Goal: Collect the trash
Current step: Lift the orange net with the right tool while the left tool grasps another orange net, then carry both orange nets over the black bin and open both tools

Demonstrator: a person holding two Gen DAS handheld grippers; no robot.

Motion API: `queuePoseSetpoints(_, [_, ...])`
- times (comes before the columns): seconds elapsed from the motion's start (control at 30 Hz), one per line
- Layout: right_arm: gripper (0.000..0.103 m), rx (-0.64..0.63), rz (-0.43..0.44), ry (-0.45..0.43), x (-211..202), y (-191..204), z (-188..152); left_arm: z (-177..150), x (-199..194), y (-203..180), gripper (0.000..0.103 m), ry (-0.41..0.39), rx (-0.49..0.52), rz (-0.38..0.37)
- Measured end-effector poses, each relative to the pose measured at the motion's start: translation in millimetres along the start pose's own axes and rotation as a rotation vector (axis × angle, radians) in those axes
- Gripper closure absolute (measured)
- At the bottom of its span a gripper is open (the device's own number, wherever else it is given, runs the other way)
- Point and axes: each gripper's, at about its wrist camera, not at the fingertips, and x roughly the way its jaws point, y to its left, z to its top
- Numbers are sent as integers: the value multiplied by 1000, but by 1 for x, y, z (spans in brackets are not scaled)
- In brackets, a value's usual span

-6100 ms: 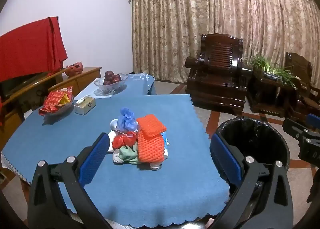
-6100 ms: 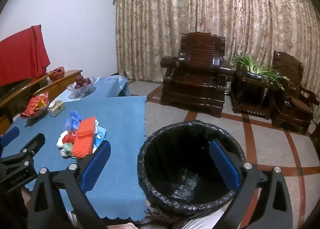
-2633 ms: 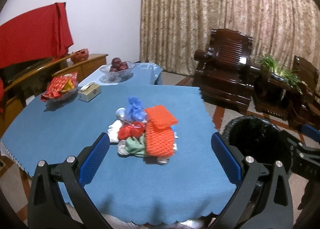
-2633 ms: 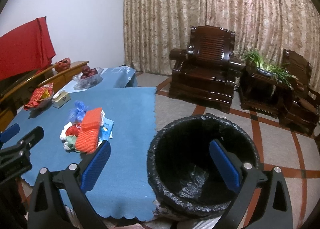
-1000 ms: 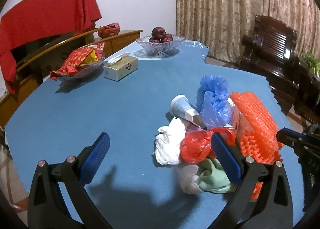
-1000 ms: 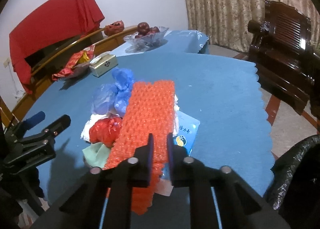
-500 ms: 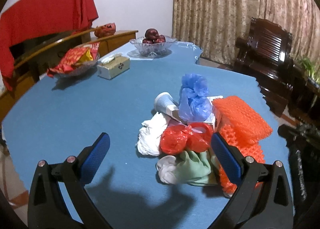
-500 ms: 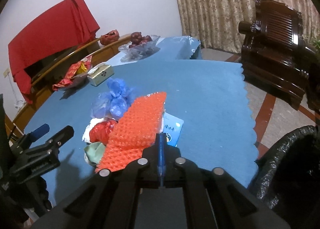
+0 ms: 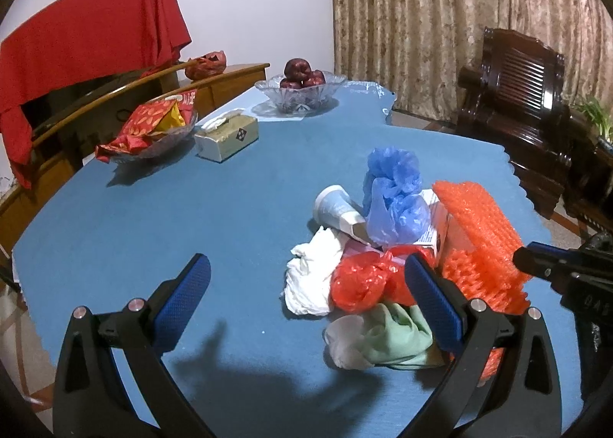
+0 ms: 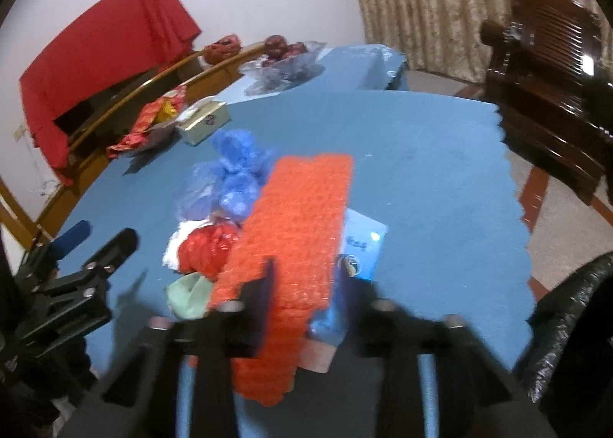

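Trash pile: heaped on blue-clothed surface (image 9: pixel 172 215), toward its R side, w/ both tongs close by.
Orange foam net (image 10: pixel 295 231): long mesh sleeve on top of the pile's R side, running front to back; in L wrist view (image 9: pixel 484 242) it drapes over a box-like item.
R tongs (image 10: pixel 306 277): blurred in R wrist view; fingers apart, one each side of the near end of the net. Pad contact w/ the net: can't tell. In L wrist view the tip comes in from the R edge (image 9: pixel 536 258), right at the net's edge.
L tongs (image 9: pixel 306 296): wide open, nothing between the blue pads; hangs over the surface at the pile's near-L side, R finger overlapping the red bag and green item in view.
Blue plastic bag (image 9: pixel 394 200): crumpled, upright-ish, back of pile, touching the net's L side.
Paper cup (image 9: pixel 337 212): on its side, just L of blue bag.
White wad (image 9: pixel 310 277): tissue or bag, can't tell; front-L of pile.
Red plastic bag (image 9: pixel 364 281): knotted, betw. white wad and net.
Pale green item (image 9: pixel 394 334): soft, nearest the L tongs.
Blue packet (image 10: pixel 362 242): flat, partly under the net's R side.
Bin (image 10: pixel 574 323): black-lined, at R edge of R view, off the surface's corner.
Further back: tissue box (image 9: pixel 226 139), glass dish of snack packs (image 9: pixel 153 131), fruit bowl (image 9: pixel 300 89), well apart from pile.
Surroundings: red cloth (image 9: pixel 84 51) over furniture at L, curtain (image 9: pixel 440 16), dark wood armchair (image 9: pixel 517 93).
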Motion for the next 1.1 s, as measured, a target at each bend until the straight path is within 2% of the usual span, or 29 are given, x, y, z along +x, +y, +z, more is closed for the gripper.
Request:
queuePoseSetpoints(0.13, [94,-18,17,-26,-9,3,-1,-1,1,-2,5,9,8,-4])
queuePoseSetpoints(0.4, [94,48,0,-131,-54,-15,-1,-2,-12,-14,5,-6,14,-52])
queuePoseSetpoints(0.7, [94,94,-79,-106,-71,-39,-26,-13,-20,-50,5,14,54,-154])
queuePoseSetpoints(0.73, [94,99,-83,-102,-71,-41,-30,-14,-20,-54,7,21,53,-173])
queuePoseSetpoints(0.8, [94,110,-89,-96,-73,-45,-33,-17,-17,-60,26,43,57,-208])
queuePoseSetpoints(0.83, [94,113,-91,-95,-74,-47,-34,-18,-15,-65,29,59,65,-223])
queuePoseSetpoints(0.9, [94,118,-93,-96,-76,-50,-36,-22,-10,-73,32,94,77,-250])
queuePoseSetpoints(1.03, [94,102,-106,-101,-79,-49,-37,-28,-6,-86,39,107,120,-253])
queuePoseSetpoints(1.1, [94,101,-105,-99,-80,-49,-39,-31,-3,-92,58,127,142,-262])
